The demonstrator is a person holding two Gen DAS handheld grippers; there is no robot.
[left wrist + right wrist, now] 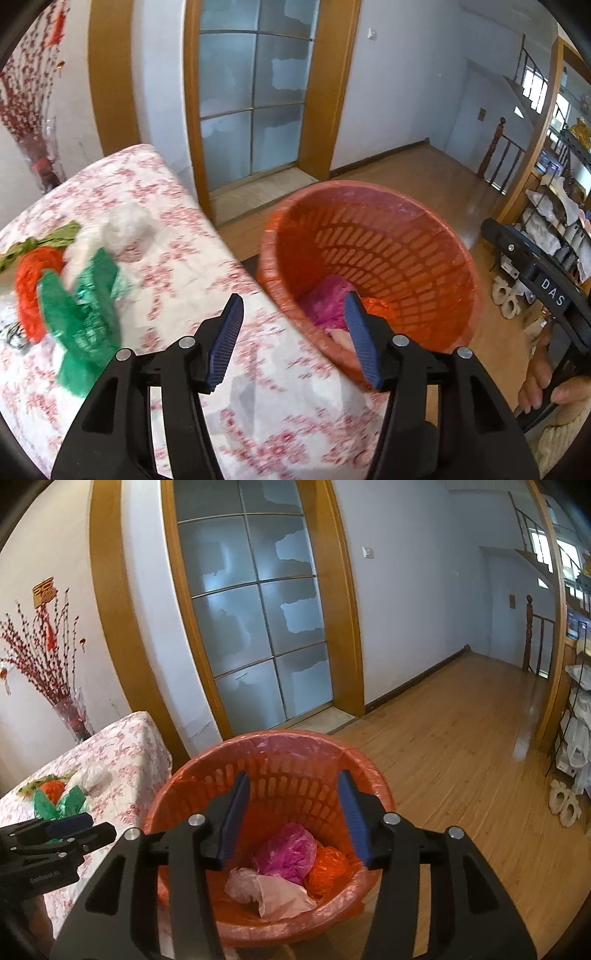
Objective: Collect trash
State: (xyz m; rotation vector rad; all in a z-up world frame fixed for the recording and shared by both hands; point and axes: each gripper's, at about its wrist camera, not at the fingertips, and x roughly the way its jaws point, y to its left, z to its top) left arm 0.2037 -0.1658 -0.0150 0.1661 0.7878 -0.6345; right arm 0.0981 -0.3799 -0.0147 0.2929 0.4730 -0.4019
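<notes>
An orange lined trash basket point(369, 236) point(273, 753) stands on the floor beside a table with a floral cloth point(177, 280) point(122, 746). Inside lie a magenta bag point(286, 851), an orange bag point(330, 866) and a pale pink bag point(266, 890). On the table lie a green bag point(83, 310) point(59, 805), an orange bag point(31, 280) point(51, 788), a white bag point(125, 229) point(94, 773) and olive-green paper point(40, 243). My left gripper point(293, 314) point(74, 825) is open and empty over the table edge. My right gripper point(293, 805) is open and empty above the basket.
A glass door in a wooden frame point(255, 620) stands behind the basket. A vase of red branches point(72, 716) stands by the table's far end. Wooden floor point(461, 746) stretches right toward shelves point(576, 720) and slippers point(563, 805).
</notes>
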